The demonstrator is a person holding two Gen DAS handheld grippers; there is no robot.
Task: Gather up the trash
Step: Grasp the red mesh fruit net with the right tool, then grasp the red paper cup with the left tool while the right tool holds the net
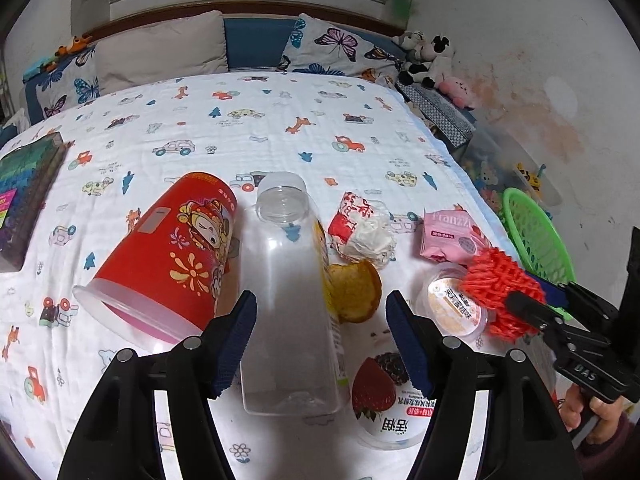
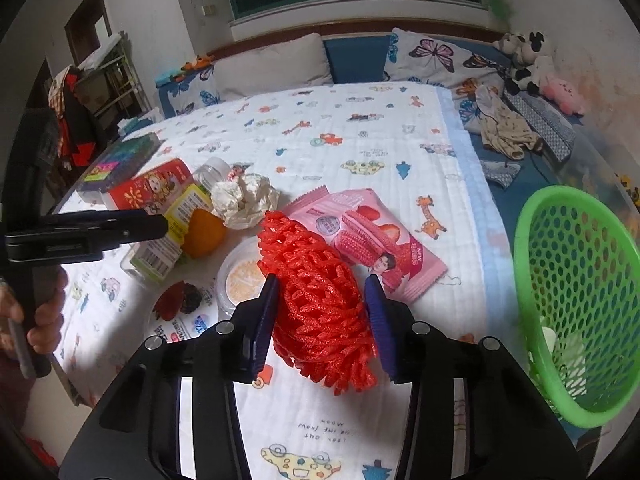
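Note:
A clear empty plastic bottle (image 1: 288, 300) lies on the patterned bedsheet between the blue pads of my left gripper (image 1: 320, 340). The left pad is right beside the bottle and the right pad stands well apart from it, so this gripper is open. My right gripper (image 2: 322, 316) is shut on a red foam fruit net (image 2: 316, 304), both pads pressing its sides. In the left wrist view the net (image 1: 500, 284) shows at the right. Around them lie a red paper cup (image 1: 168, 256), a crumpled wrapper (image 1: 364, 228), a pink snack packet (image 2: 372, 244), an orange (image 2: 202, 236) and a small round tub (image 1: 452, 304).
A green mesh basket (image 2: 576, 296) stands off the bed's right edge, with something pale inside. A strawberry yogurt cup (image 1: 384, 396) lies near the left gripper. A dark box (image 1: 24, 196) sits at the left of the bed. Pillows and soft toys line the headboard.

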